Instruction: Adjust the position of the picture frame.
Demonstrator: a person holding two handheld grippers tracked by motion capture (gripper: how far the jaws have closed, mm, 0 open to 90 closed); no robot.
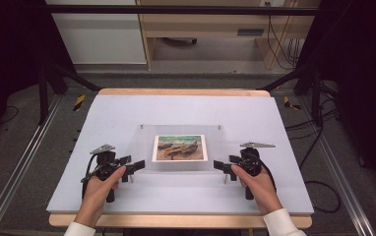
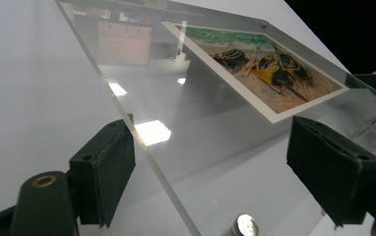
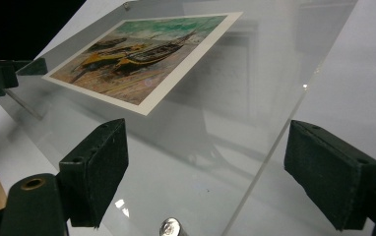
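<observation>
A clear acrylic panel (image 1: 141, 147) with a beach-and-boats picture (image 1: 179, 147) under it stands on small metal posts mid-table. My left gripper (image 1: 133, 164) is open at the panel's left edge. The left gripper view has its jaws either side of that edge, open, with the panel (image 2: 186, 113) and picture (image 2: 269, 69) ahead between them. My right gripper (image 1: 224, 164) is open at the panel's right edge. In the right gripper view the panel (image 3: 235, 88) and picture (image 3: 141, 59) run between the spread jaws. Neither gripper clamps the panel.
The pale grey table (image 1: 176, 105) has a wooden rim along its front and back edges. A metal post head (image 2: 245, 226) sits at the panel's near corner, another post head (image 3: 169, 227) on the other side. Black frame struts and cables lie beyond the table.
</observation>
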